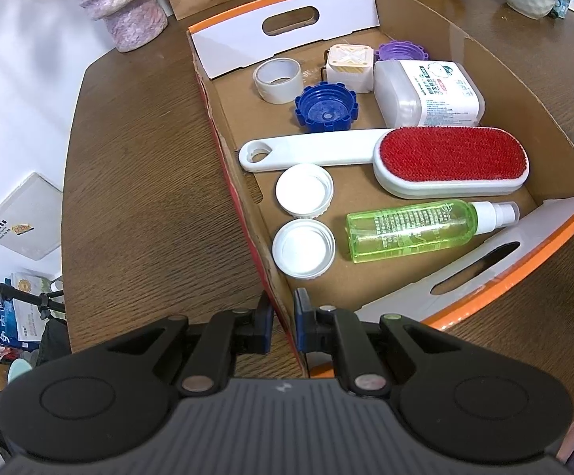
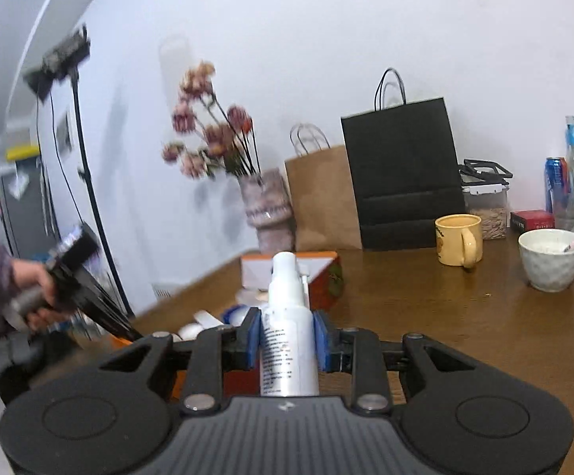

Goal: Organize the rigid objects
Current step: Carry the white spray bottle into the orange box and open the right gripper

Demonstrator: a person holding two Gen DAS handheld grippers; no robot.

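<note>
A cardboard box (image 1: pixel 243 186) with orange-edged ends lies on the wooden table. In it lie a red lint brush (image 1: pixel 449 160), a green spray bottle (image 1: pixel 417 229), two white lids (image 1: pixel 304 188), a blue cap (image 1: pixel 326 107), a tape roll (image 1: pixel 279 79), a white container (image 1: pixel 429 93), a cream cube (image 1: pixel 350 65) and a purple cap (image 1: pixel 401 49). My left gripper (image 1: pixel 283 324) straddles the box's near-left wall and is shut on it. My right gripper (image 2: pixel 287 338) is shut on a white spray bottle (image 2: pixel 287 316), held upright above the table, with the box (image 2: pixel 287 269) beyond.
A purple vase (image 1: pixel 124 0), brown paper bag (image 2: pixel 322 198), black bag (image 2: pixel 401 174), yellow mug (image 2: pixel 459 239) and white bowl (image 2: pixel 550 257) stand along the table's back. Bottles and a can (image 2: pixel 557 184) stand at far right. A hand with the other gripper (image 2: pixel 61 277) shows at left.
</note>
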